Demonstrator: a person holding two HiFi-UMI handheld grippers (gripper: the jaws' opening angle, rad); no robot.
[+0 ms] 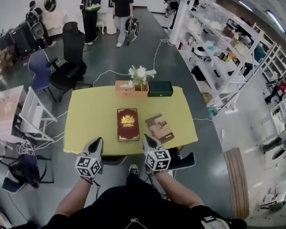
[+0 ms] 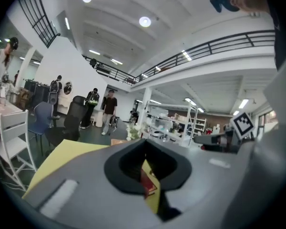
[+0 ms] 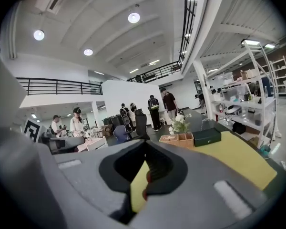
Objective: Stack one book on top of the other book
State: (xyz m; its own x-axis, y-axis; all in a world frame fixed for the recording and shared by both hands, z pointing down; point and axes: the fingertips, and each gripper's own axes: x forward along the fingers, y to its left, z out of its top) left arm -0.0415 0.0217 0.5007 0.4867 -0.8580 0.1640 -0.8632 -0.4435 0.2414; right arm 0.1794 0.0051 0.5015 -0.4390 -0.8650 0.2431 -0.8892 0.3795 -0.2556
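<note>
- Left gripper view: my left gripper has its jaws pressed together with nothing between them. A sliver of red cover and yellow tabletop shows through the notch beyond.
- Right gripper view: my right gripper is likewise closed and empty, with only yellow surface and a red edge showing past the tips.
- Both grippers, head view: they are side by side at the near edge of the table, pointing roughly level across it. The left one is near the red book's near-left corner, the right one between the two books. Neither touches a book. I judge this a ready stance, with no pick begun.
- Red book: lies flat near the table's middle with its gilt emblem facing up and its long side running away from me.
- Brown book: lies flat just right of the red one, turned at an angle and apart from it. The two are not yet stacked. The jaws must open before either can be lifted.
- Yellow table: square, and bare around the books.
- Far edge of the table: a wooden box holding white flowers, with a dark case just beside it, well clear of the working area.
- Room: grey floor with trailing white cables, a black office chair to the left, white shelving along the right, and people standing far back.
</note>
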